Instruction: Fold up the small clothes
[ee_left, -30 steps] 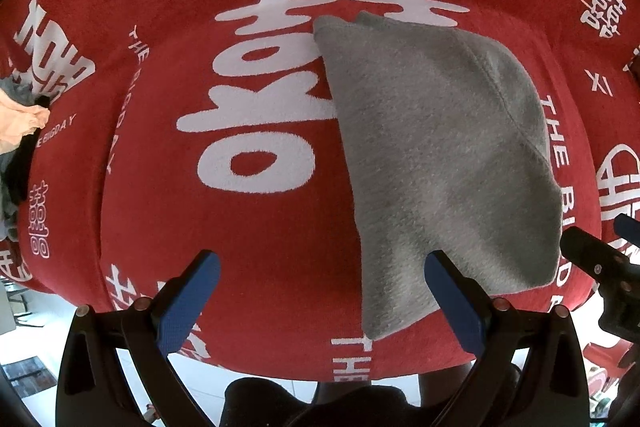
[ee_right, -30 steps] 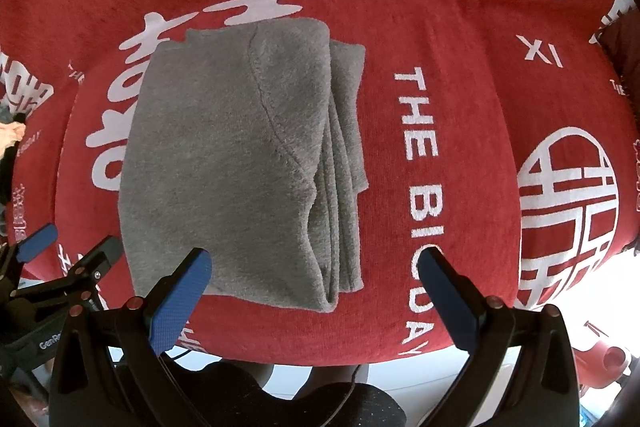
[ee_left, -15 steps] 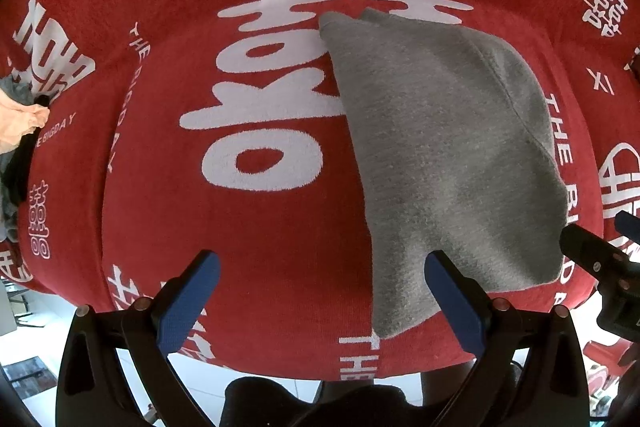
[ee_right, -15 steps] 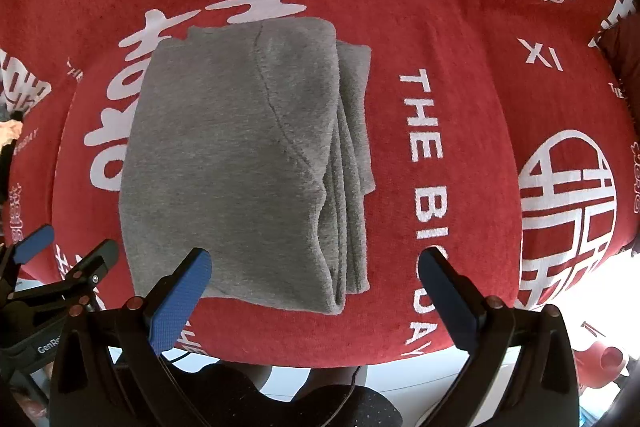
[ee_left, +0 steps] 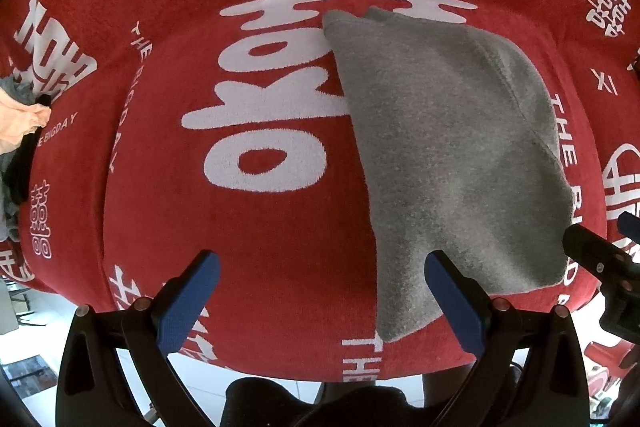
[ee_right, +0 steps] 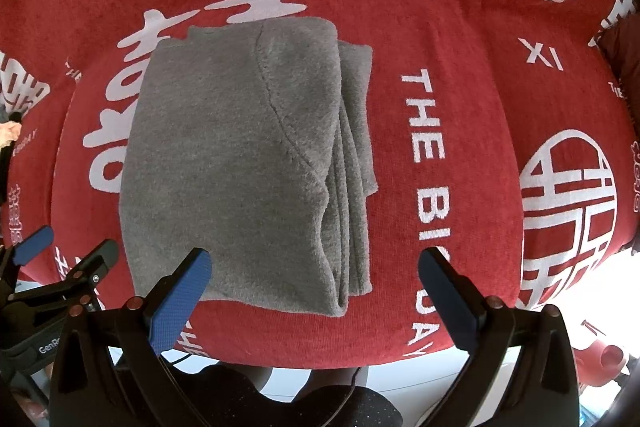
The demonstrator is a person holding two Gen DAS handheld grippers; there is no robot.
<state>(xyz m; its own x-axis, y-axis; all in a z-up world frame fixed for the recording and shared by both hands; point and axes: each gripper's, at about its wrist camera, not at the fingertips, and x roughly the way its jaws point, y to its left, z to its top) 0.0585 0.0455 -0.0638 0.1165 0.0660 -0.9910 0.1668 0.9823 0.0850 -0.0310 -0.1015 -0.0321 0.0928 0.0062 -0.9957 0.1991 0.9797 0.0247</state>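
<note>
Left hand-held gripper [ee_left: 322,297] spread apart, empty; right hand-held gripper [ee_right: 316,293] likewise. Folded grey garment [ee_right: 244,167] flat on red-clothed surface [ee_right: 460,27], at 12 o'clock. Clothes pile [ee_left: 18,131] at 9 o'clock edge.

Left tool [ee_left: 322,301] and right tool [ee_right: 316,297] side by side, jaws spread wide, both empty.

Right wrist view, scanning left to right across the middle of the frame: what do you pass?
Pile of clothes at the edge → folded grey garment → white "THE BIG DAY" lettering → round white emblem, all on the red cloth.
</note>
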